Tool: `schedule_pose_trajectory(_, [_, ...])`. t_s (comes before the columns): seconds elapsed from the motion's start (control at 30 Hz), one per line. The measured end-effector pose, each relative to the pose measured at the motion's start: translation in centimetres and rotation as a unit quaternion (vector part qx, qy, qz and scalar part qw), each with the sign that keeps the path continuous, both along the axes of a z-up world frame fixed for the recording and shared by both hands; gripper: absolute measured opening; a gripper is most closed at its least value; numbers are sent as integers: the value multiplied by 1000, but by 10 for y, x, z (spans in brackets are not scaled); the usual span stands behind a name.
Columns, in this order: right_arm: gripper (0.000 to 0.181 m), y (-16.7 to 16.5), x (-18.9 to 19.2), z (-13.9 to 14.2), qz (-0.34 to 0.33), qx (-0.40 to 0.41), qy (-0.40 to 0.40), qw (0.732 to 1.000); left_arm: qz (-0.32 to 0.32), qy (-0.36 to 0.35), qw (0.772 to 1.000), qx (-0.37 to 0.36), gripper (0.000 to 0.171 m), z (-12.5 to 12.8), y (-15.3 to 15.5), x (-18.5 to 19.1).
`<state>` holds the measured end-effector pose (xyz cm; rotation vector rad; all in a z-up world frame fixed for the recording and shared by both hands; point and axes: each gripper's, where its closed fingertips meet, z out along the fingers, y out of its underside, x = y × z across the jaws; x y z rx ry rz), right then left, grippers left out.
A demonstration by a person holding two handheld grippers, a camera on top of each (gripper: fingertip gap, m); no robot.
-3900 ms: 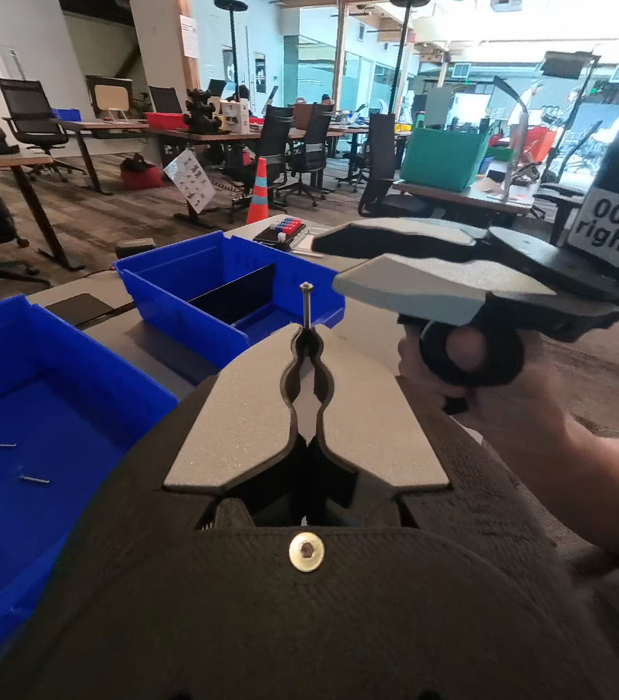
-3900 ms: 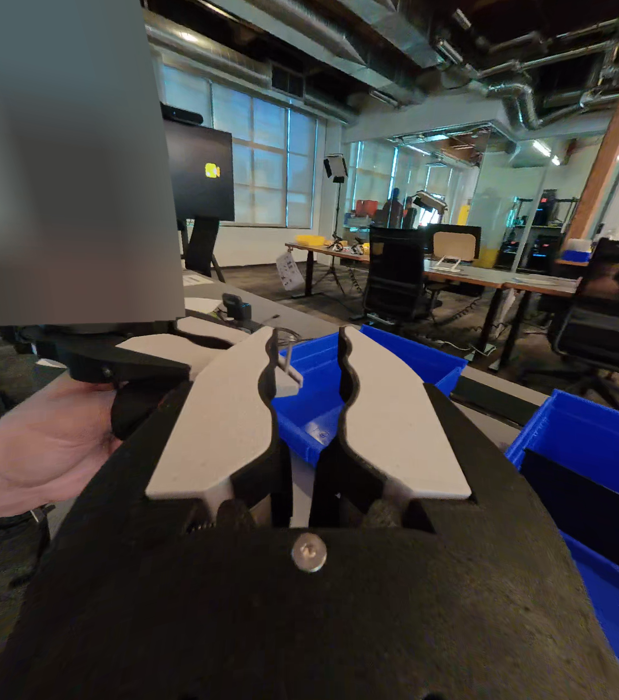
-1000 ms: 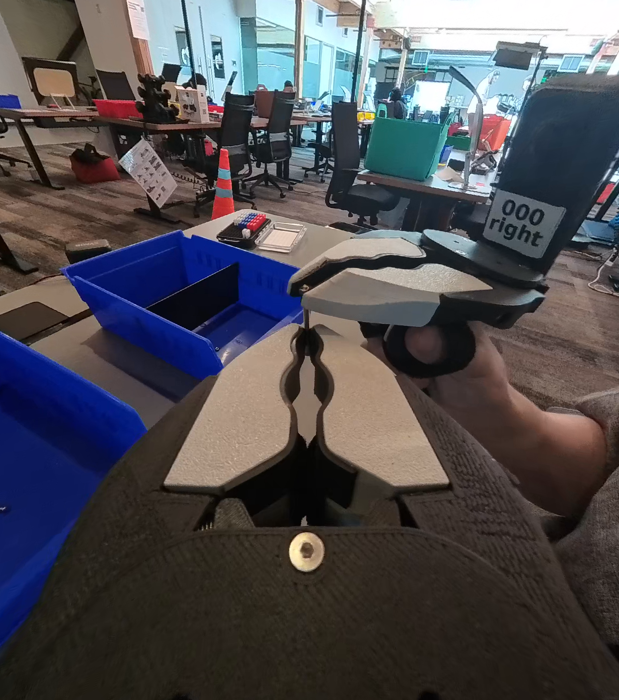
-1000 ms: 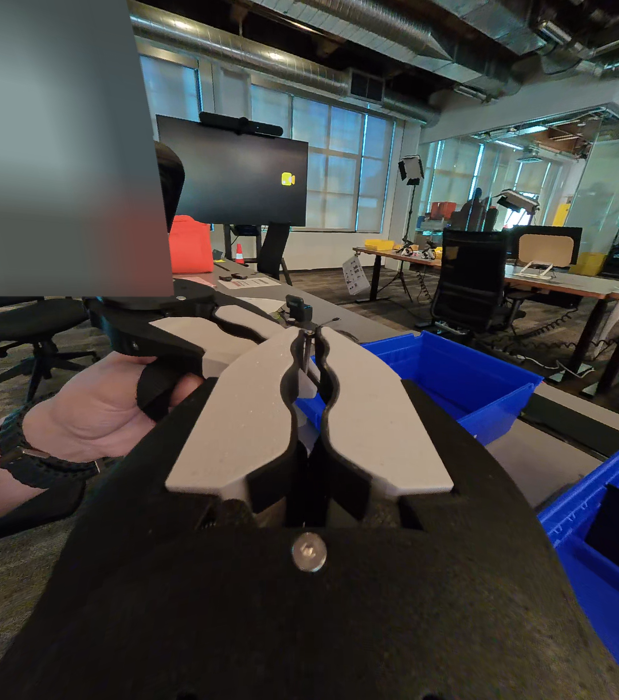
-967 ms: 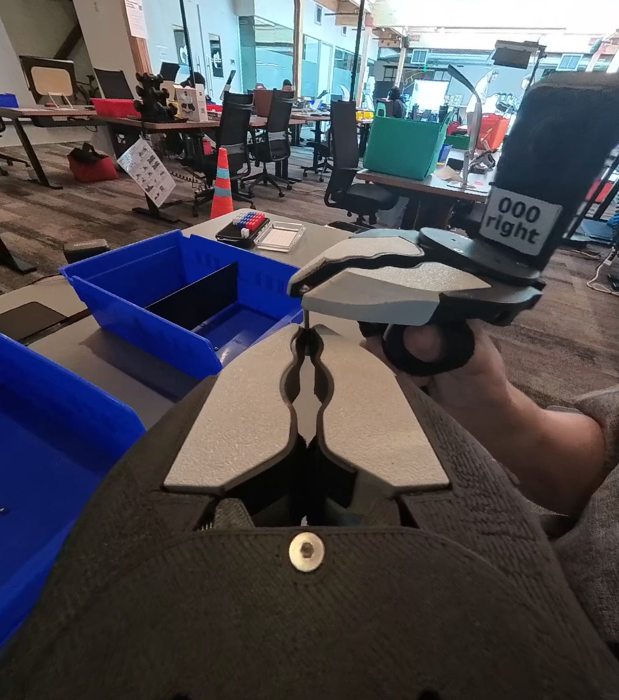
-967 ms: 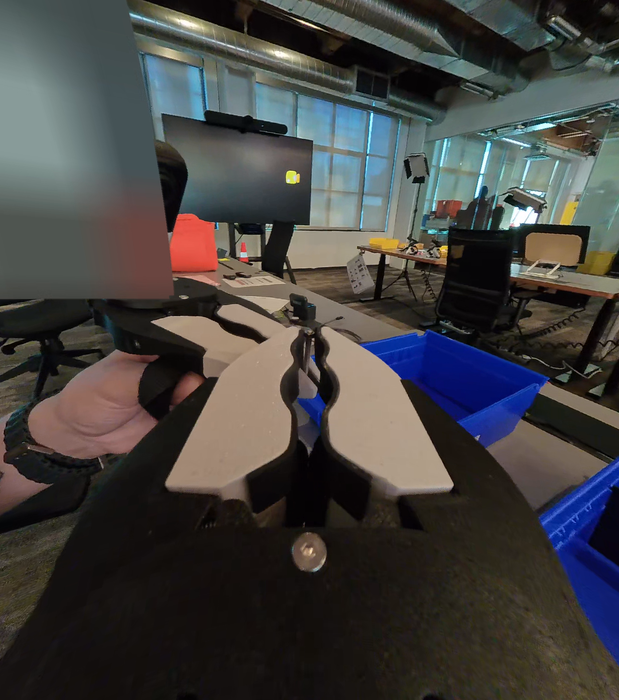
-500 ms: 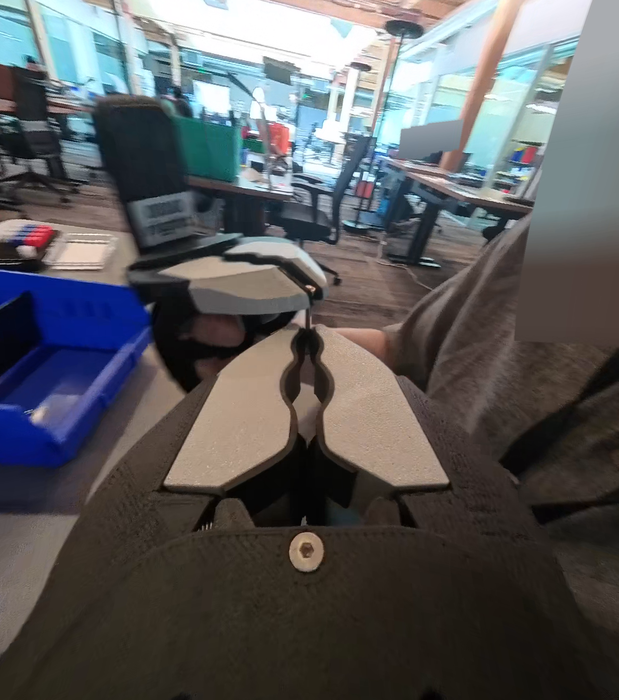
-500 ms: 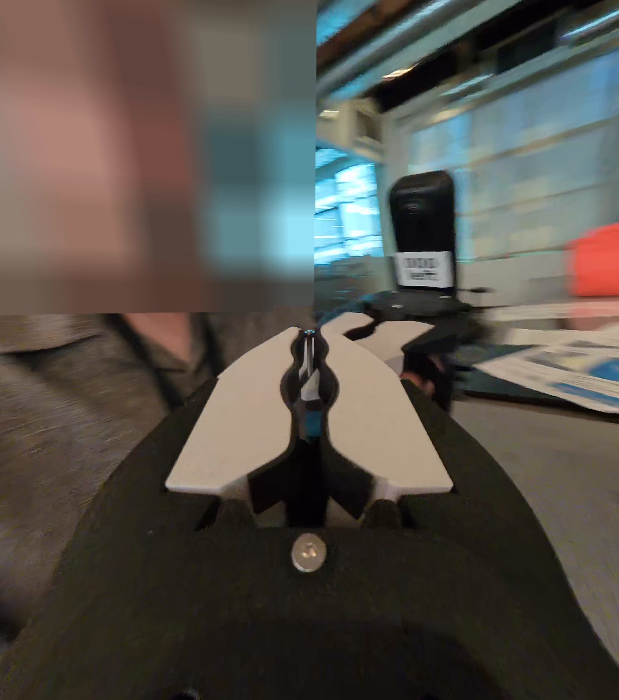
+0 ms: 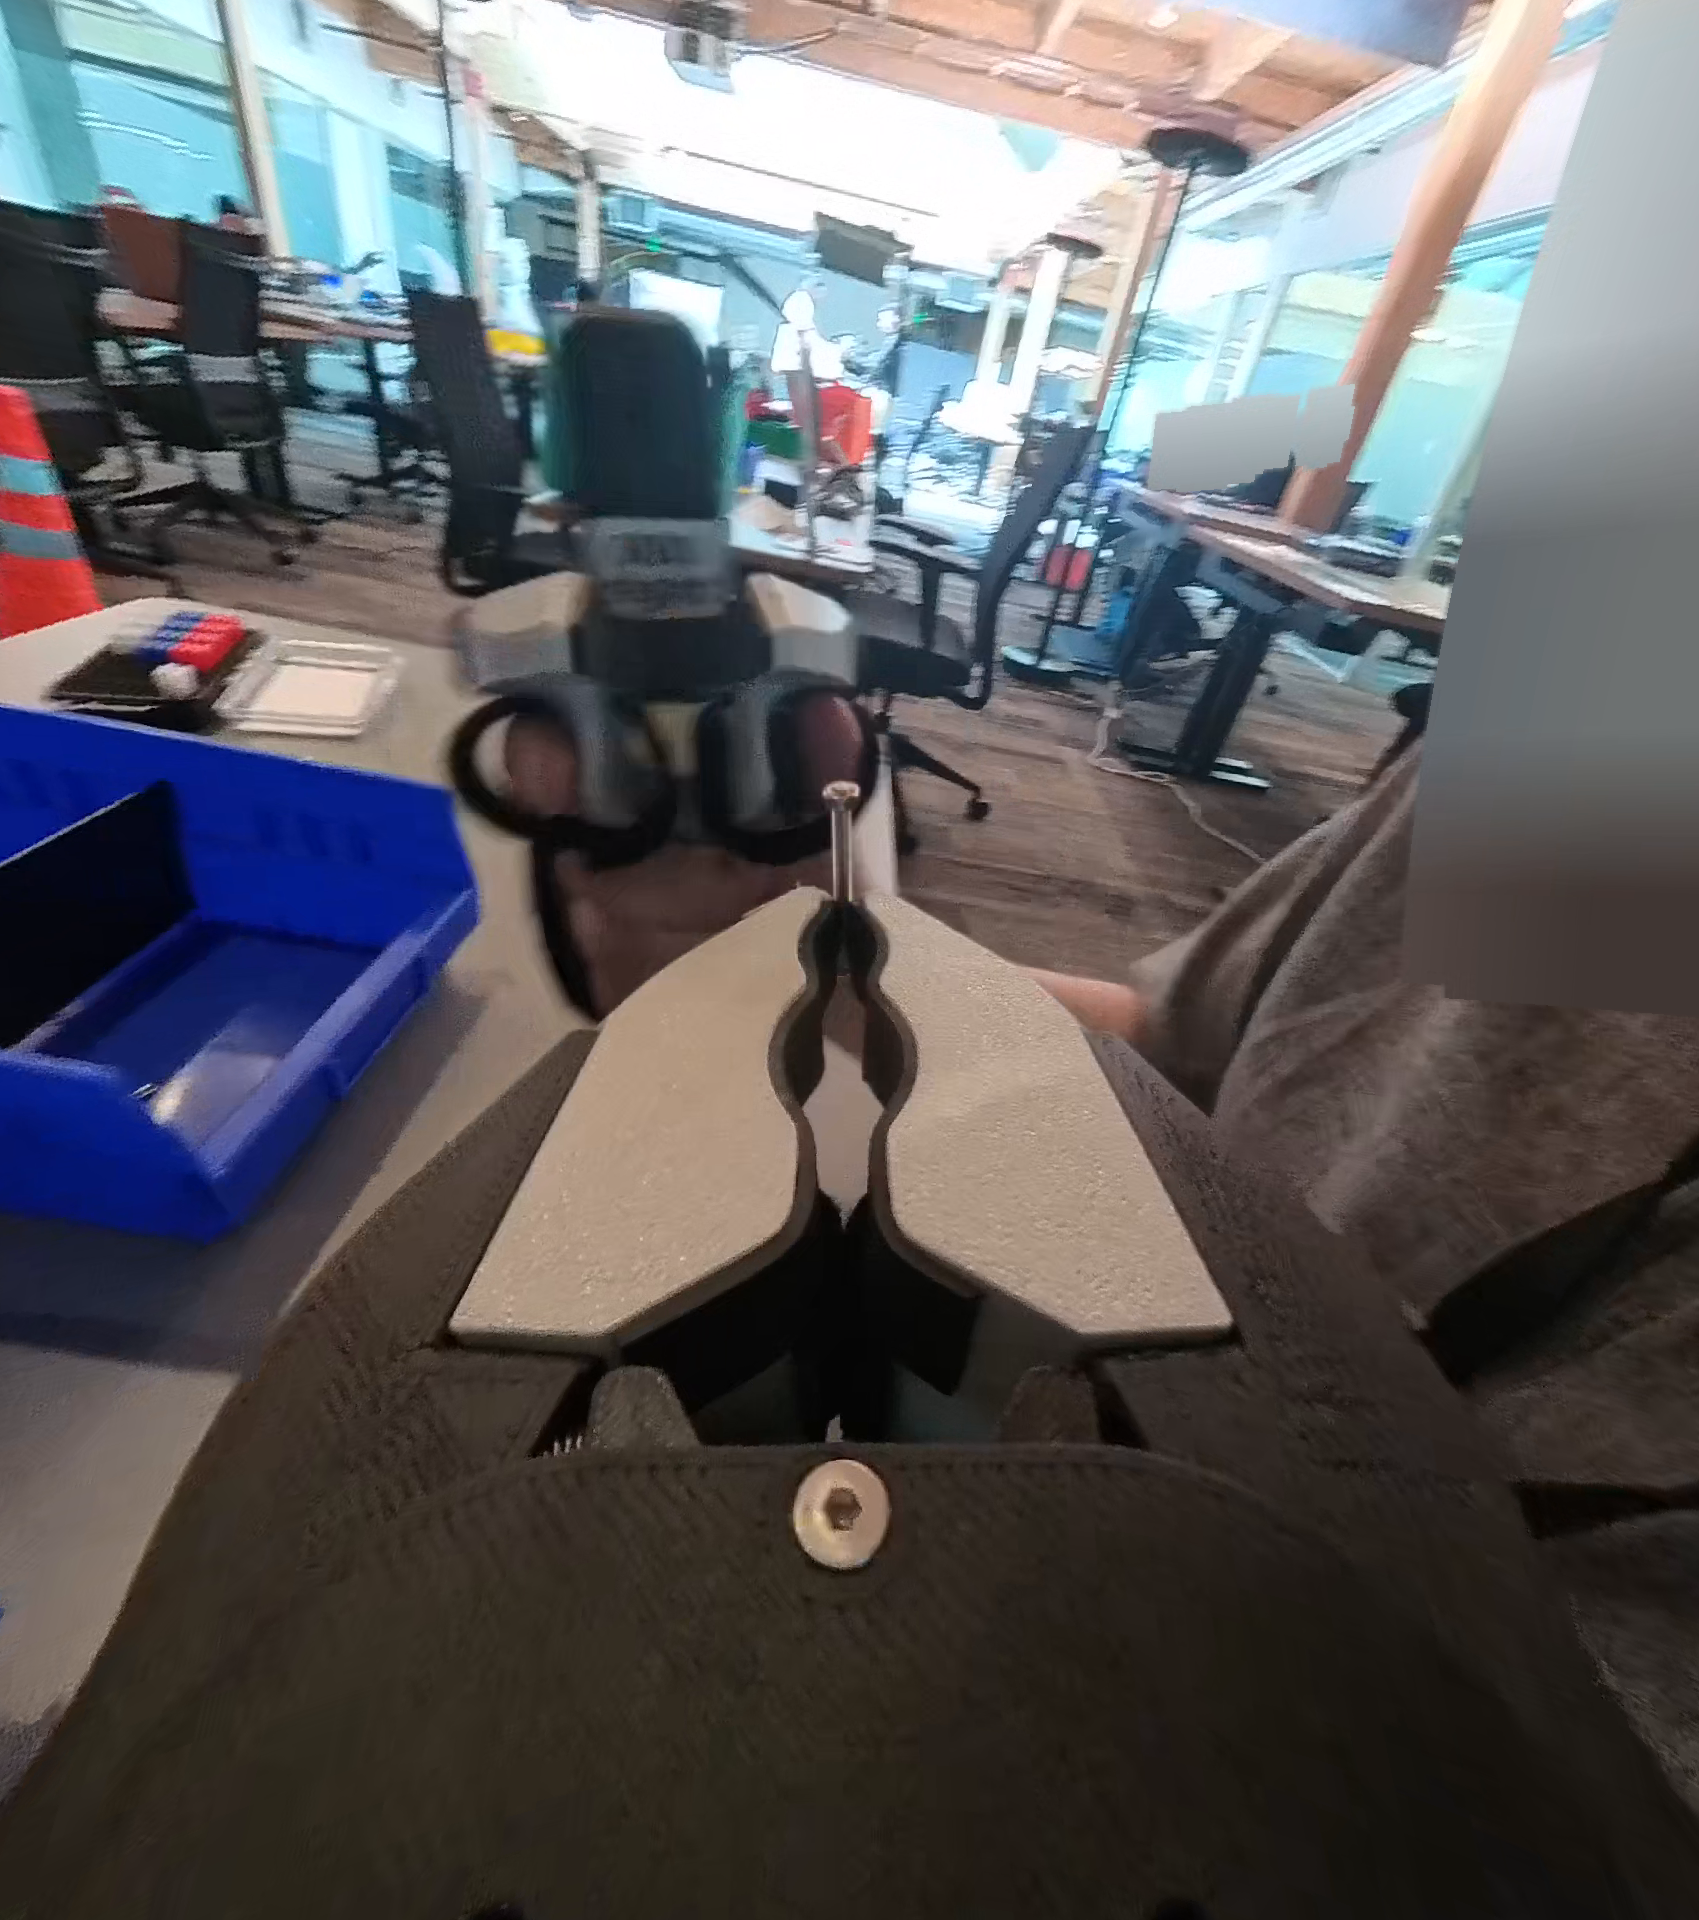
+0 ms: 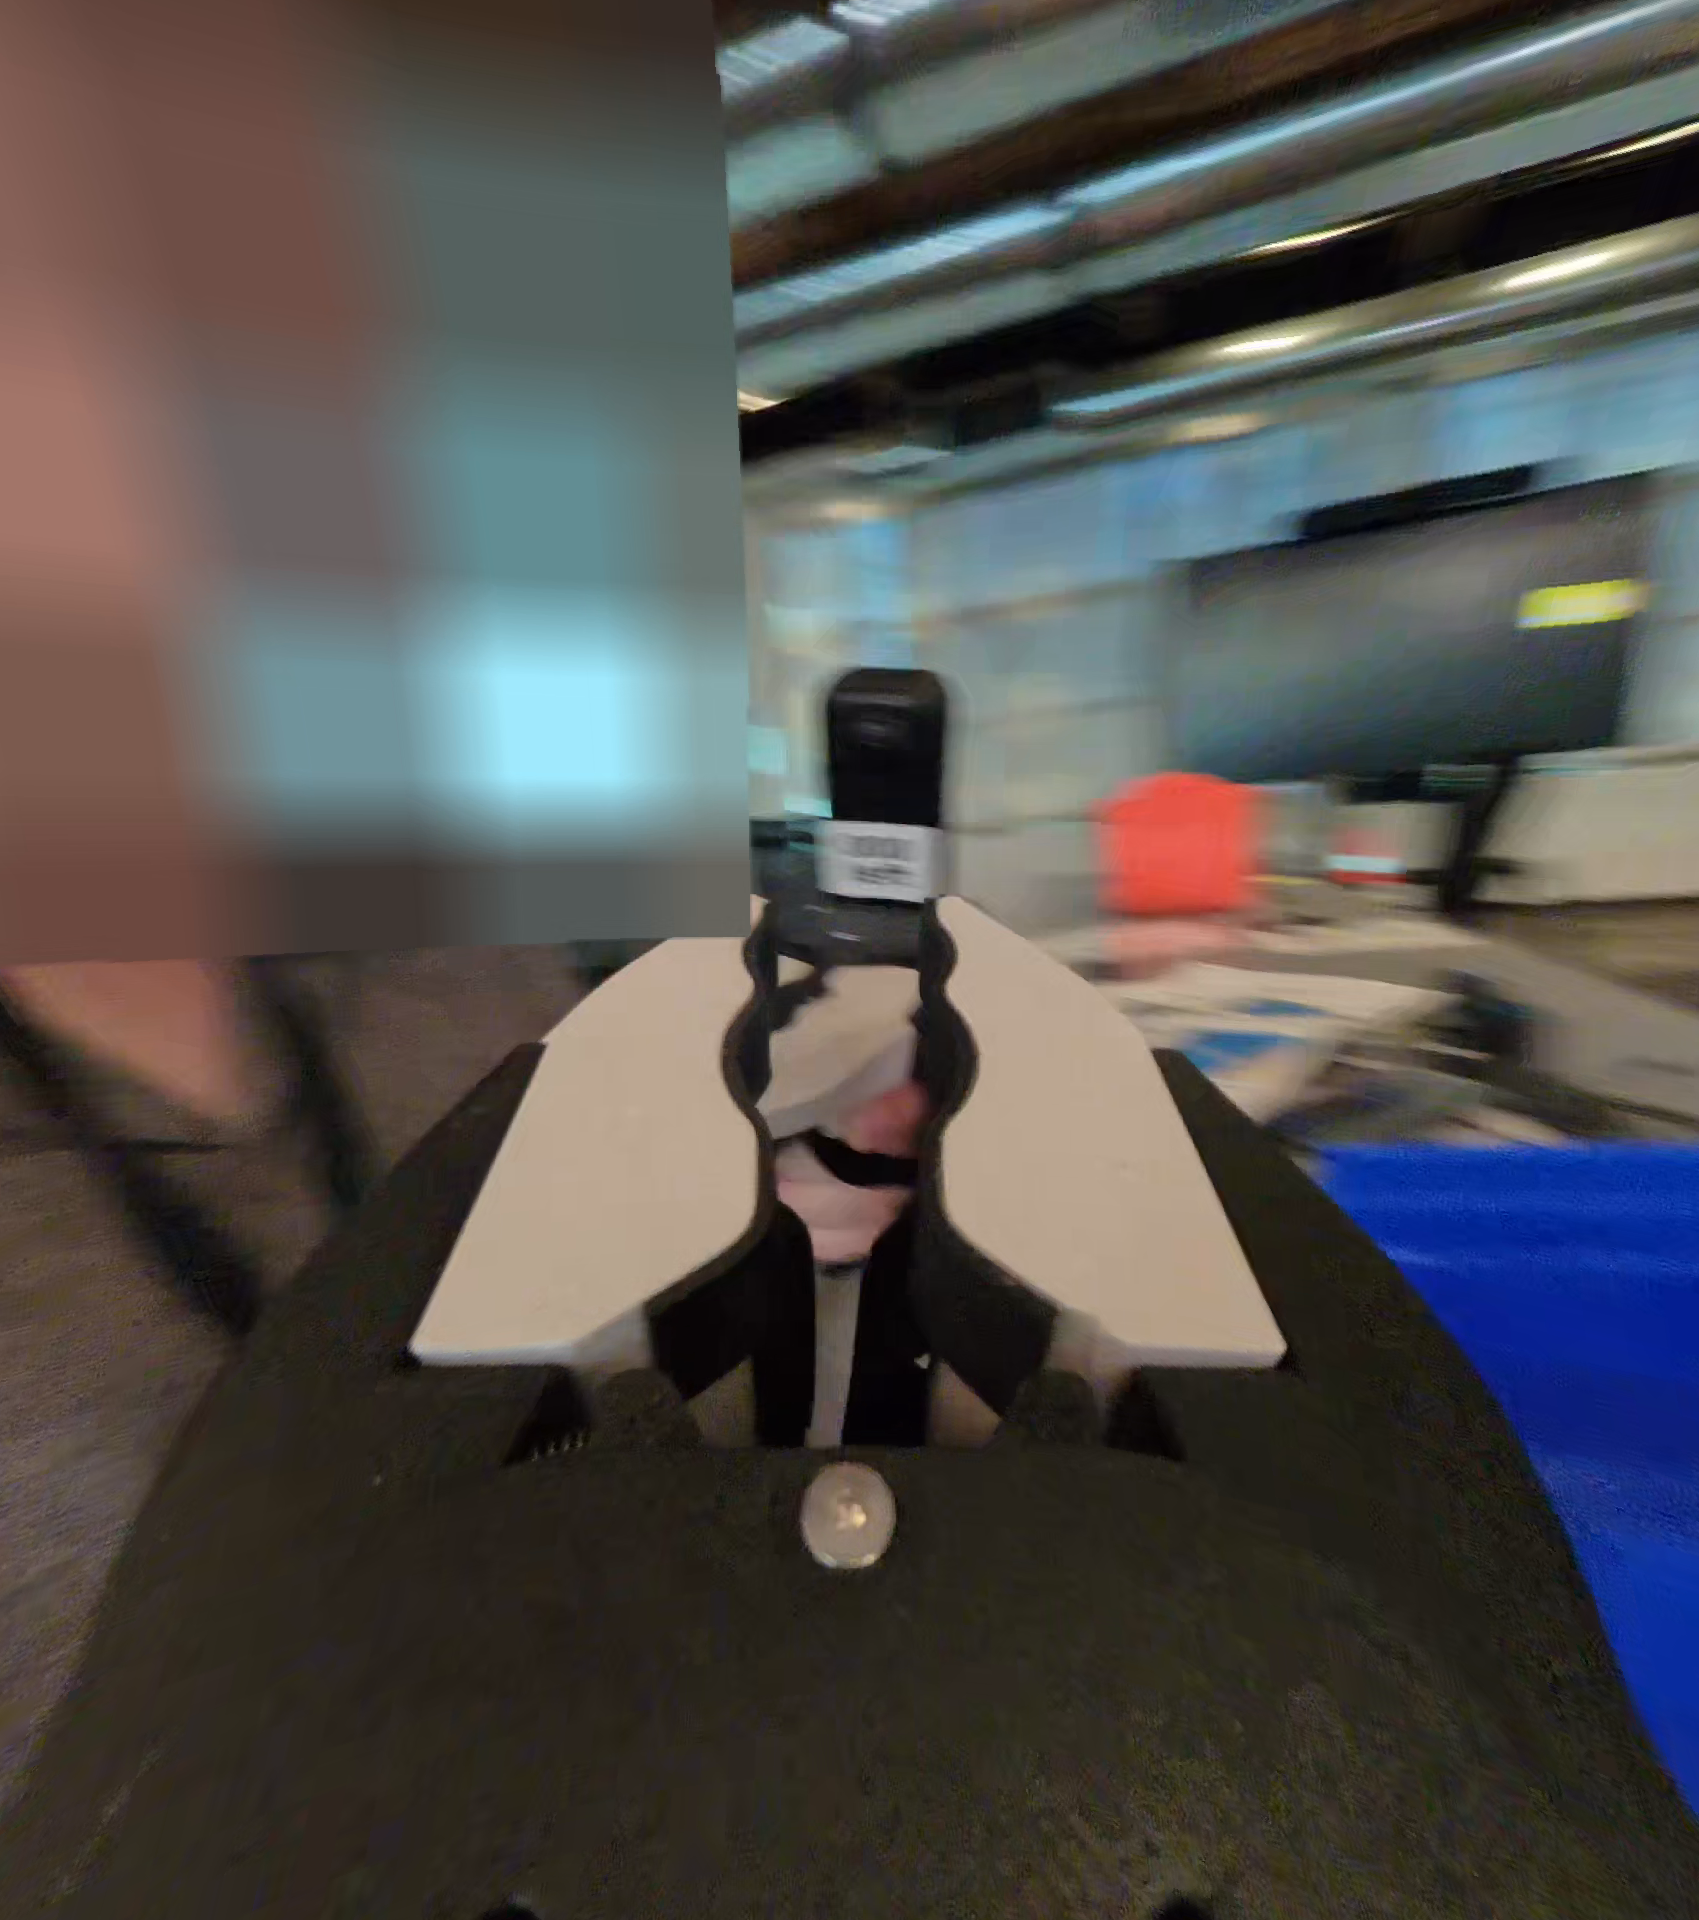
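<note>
Bin [image 9: 201, 1039], blue, sits on the table [image 9: 45, 1403] at your left, then your left gripper [image 9: 840, 914] pinches a screw [image 9: 841, 842] upright at its tips, while your right gripper [image 10: 845, 956] faces it beyond, fingers narrowly parted, holding nothing.

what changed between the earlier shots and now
The right gripper was shut at the head of the screw a second ago; it has opened, let go and backed off to face the left gripper. Both views swung toward the person's grey shirt. The left gripper stays shut on the upright screw, and the blue bin is unmoved.
</note>
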<state>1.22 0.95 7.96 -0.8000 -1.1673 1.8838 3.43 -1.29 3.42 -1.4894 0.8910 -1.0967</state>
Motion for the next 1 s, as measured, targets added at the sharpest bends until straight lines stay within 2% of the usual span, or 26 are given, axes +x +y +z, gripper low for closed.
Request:
schedule_pose_trajectory(0.03, [21, 7, -2, -4, -95, 27, -22, 995, 28, 8, 1000, 1, 2, -3, 7, -5])
schedule_pose_trajectory(0.07, [21, 17, -2, -8, -195, 45, -44, 979, 59, 21, 998, 1, 2, -7, 15, -10])
schedule_pose_trajectory(0.13, [22, 24, -3, -18, -327, 76, -94, 937, 107, 41, 993, 2, 2, -14, 28, -17])
schedule_pose_trajectory(0.2, [20, 24, -4, -23, -409, 101, -119, 899, 129, 53, 990, 2, 2, -18, 34, -19])
schedule_pose_trajectory(0.27, [20, 16, -9, -27, -430, 117, -129, 886, 134, 56, 989, 4, 2, -19, 35, -18])
schedule_pose_trajectory(0.77, [4, 3, -19, -33, -390, 109, -126, 906, 126, 64, 990, 18, 2, -18, 28, -15])
schedule_pose_trajectory(0.8, [4, 2, -19, -33, -371, 106, -126, 914, 119, 62, 991, 19, 2, -17, 27, -14])
schedule_pose_trajectory(0.87, [4, -5, -18, -30, -286, 76, -116, 948, 95, 51, 994, 22, 2, -14, 21, -12])
schedule_pose_trajectory(0.93, [4, -14, -15, -27, -159, 35, -107, 981, 69, 43, 996, 18, 2, -11, 15, -8])
schedule_pose_trajectory(1.0, [4, -23, -10, -24, -27, 19, -92, 995, 48, 45, 998, 20, 2, -10, 9, -3])
